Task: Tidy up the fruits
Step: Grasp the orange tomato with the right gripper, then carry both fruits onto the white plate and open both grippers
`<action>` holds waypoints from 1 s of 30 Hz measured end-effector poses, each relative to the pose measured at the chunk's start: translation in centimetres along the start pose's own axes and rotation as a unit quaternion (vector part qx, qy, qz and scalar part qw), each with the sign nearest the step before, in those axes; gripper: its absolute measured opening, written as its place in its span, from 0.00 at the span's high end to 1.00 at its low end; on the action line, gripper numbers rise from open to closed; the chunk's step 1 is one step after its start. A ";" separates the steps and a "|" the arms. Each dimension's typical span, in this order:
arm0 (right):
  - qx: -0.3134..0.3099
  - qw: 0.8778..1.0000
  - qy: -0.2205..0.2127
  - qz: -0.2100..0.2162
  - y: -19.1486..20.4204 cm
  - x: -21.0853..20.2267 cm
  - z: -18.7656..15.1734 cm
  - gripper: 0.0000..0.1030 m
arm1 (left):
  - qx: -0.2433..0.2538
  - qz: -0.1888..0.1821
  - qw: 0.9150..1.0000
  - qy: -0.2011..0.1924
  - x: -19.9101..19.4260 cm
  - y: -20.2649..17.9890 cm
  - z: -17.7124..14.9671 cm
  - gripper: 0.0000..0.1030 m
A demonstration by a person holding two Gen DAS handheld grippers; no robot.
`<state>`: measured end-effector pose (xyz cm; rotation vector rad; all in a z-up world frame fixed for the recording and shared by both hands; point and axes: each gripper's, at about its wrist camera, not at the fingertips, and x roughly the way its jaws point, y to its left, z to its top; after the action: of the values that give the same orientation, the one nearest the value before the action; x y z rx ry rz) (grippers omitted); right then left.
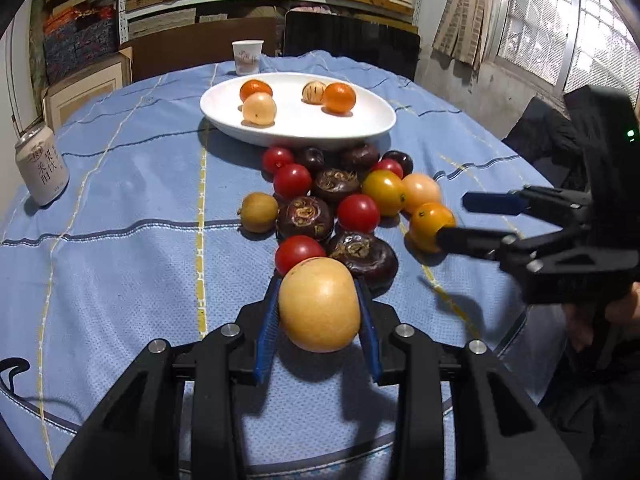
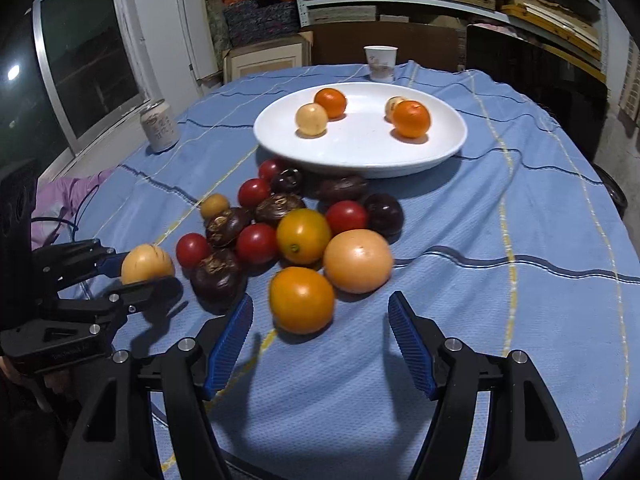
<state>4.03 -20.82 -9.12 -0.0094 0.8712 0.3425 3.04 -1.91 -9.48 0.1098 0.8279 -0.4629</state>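
Observation:
My left gripper (image 1: pixel 320 280) is shut on a pale yellow round fruit (image 1: pixel 320 304), its blue pads pressing both sides just above the blue tablecloth. From the right wrist view, that fruit (image 2: pixel 147 264) sits in the left gripper (image 2: pixel 140 270) at the left edge of the pile. My right gripper (image 2: pixel 320 299) is open, with an orange-yellow tomato (image 2: pixel 302 300) lying on the cloth just ahead of its tips, untouched. A loose pile of red tomatoes (image 1: pixel 358 213), dark brown fruits (image 1: pixel 306 218) and yellow ones lies in front of the white plate (image 1: pixel 296 136), which holds several small fruits.
A drink can (image 1: pixel 40 170) stands at the table's left side and a paper cup (image 1: pixel 247 57) behind the plate. Chairs and stacked shelves lie beyond the far edge. The round table's near rim curves just under both grippers.

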 end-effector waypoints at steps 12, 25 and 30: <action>0.003 1.000 0.008 0.012 0.7 1.3 -0.3 0.63 | -0.001 0.002 1.000 0.004 -0.3 0.0 -0.2 0.66; 0.015 1.000 -0.014 0.021 0.2 -0.4 -0.3 0.63 | -0.008 0.001 1.000 0.001 -0.6 0.2 -0.1 0.66; 0.022 0.999 -0.028 0.019 -0.4 -1.3 0.0 0.63 | -0.011 0.000 1.000 -0.001 -0.7 0.3 0.3 0.66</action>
<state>3.40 -21.56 -8.17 0.0570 0.8243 0.3574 2.92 -1.50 -8.79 0.0896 0.8317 -0.4536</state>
